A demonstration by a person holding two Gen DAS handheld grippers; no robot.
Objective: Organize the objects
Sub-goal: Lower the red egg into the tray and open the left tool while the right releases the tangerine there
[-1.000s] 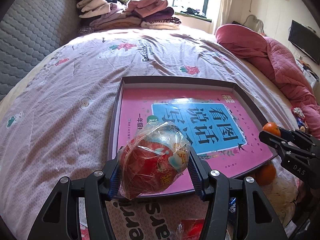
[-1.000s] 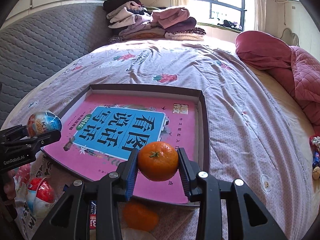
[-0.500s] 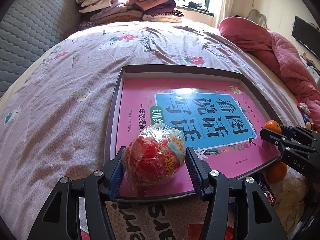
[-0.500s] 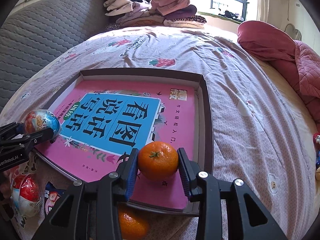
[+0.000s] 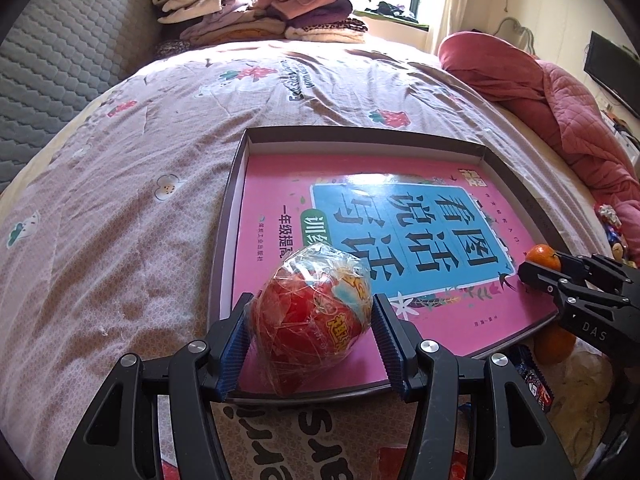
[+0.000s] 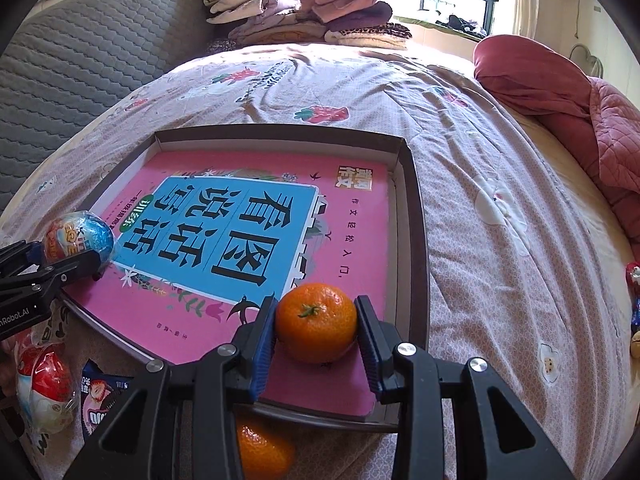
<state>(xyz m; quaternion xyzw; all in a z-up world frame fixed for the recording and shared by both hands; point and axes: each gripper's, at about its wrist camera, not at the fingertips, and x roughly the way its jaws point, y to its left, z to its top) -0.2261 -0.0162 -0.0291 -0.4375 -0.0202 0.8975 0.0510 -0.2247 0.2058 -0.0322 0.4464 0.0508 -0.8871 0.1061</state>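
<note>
A shallow brown box [image 5: 228,216] [image 6: 416,216] lies on the bed with a pink book [image 5: 400,208] [image 6: 224,220] in it. My left gripper [image 5: 312,332] is shut on a plastic-wrapped red toy egg [image 5: 312,316], low over the book's near left corner; it shows in the right wrist view [image 6: 76,236]. My right gripper [image 6: 316,324] is shut on an orange mandarin [image 6: 316,322], which looks to rest on the book's near right corner. That mandarin also shows in the left wrist view [image 5: 542,256].
A second mandarin [image 6: 260,452] [image 5: 556,344], another wrapped egg [image 6: 44,388] and a snack packet [image 6: 100,404] lie in front of the box. Folded clothes [image 5: 260,12] are stacked at the bed's far end. A red quilt [image 5: 560,96] lies right.
Both grippers have moved forward and down over the box with their objects. The mandarin now sits low on the book's near right corner, the egg over its near left corner.
</note>
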